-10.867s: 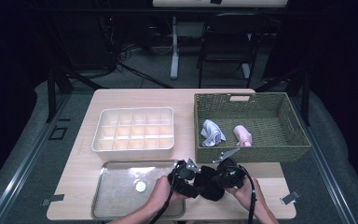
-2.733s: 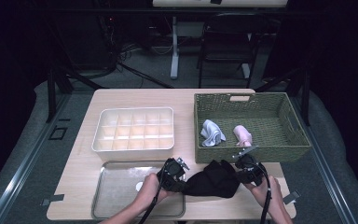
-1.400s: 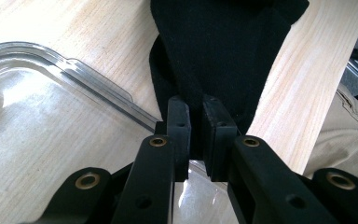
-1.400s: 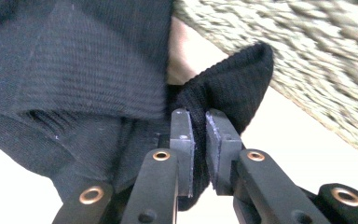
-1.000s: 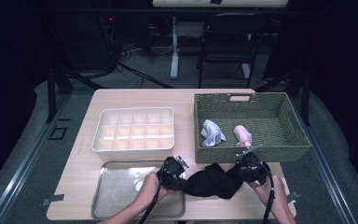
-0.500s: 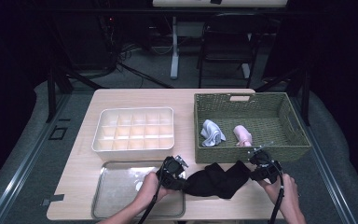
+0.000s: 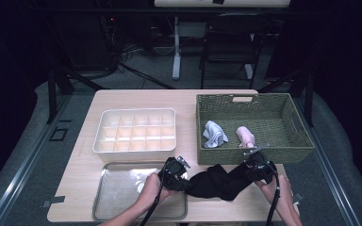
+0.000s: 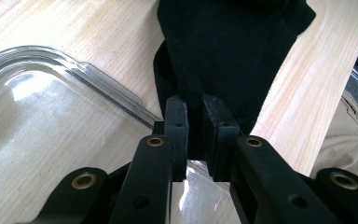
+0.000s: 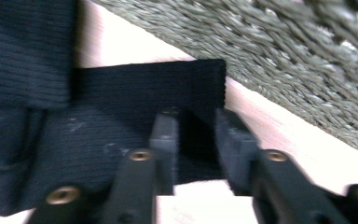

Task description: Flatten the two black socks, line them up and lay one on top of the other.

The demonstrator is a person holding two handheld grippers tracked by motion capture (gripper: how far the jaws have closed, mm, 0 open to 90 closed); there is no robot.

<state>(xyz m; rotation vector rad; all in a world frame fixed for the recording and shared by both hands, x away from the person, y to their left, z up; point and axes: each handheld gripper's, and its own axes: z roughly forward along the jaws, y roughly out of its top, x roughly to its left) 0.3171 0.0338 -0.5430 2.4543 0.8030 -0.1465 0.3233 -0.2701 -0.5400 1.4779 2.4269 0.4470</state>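
A black ribbed fabric piece (image 7: 219, 182) lies stretched on the light wooden table (image 7: 136, 99), just in front of the green woven basket (image 7: 297, 136) — its left end over the clear plastic tray's (image 7: 118, 197) corner. The left gripper (image 7: 183, 180) pinches that end tight. The right gripper (image 7: 250, 169) has just been closing — its jaws now clamp the other end's flat edge.

Where things are set around the sock on the table (image 7: 136, 96)

The sock (image 7: 219, 181) is laid on the table's near edge, held at its left end by the left gripper (image 7: 183, 181) and at its right end by the right gripper (image 7: 250, 170). The basket (image 7: 245, 155) is placed just behind the sock, with two rolled cloths (image 7: 215, 133) (image 7: 245, 136) in it. The clear tray (image 7: 122, 193) is found left of the sock, and the divided box (image 7: 134, 136) is set behind that tray.
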